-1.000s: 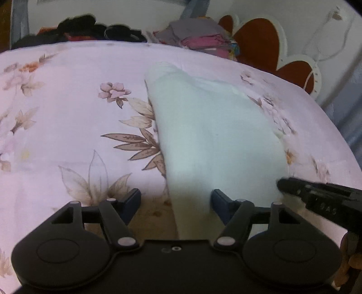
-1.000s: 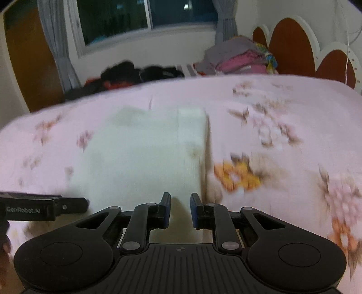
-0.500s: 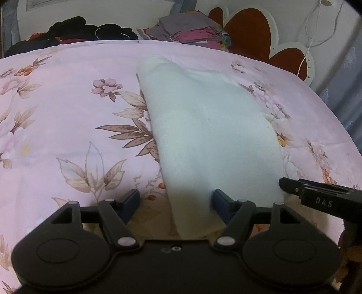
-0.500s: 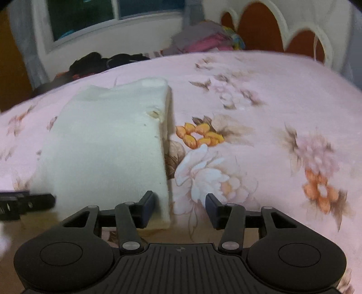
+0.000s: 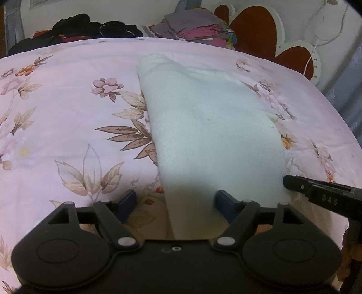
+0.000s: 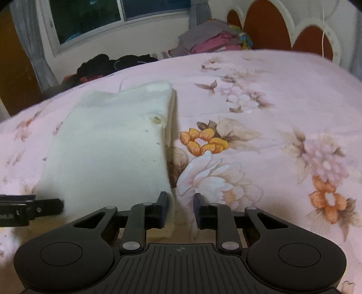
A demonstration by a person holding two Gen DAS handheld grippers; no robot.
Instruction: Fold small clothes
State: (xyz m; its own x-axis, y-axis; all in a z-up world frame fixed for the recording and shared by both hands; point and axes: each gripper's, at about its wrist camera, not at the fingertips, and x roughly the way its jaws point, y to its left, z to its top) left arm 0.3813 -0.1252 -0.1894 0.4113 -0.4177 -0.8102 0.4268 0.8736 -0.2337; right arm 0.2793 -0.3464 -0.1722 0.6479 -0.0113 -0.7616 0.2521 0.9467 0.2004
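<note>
On the floral bed [image 5: 67, 95] the folded cream garment [image 5: 208, 126] lies flat, its near edge between the widening fingers of the left tool [image 5: 175, 199] and beside the closing, unclamped right tool [image 6: 179, 201], so gripping both near corners for another fold seems next.

A bedroom is shown: a bed with a flowery pink sheet [image 5: 67, 101], a headboard [image 6: 271, 27], a window [image 6: 113, 18].
</note>
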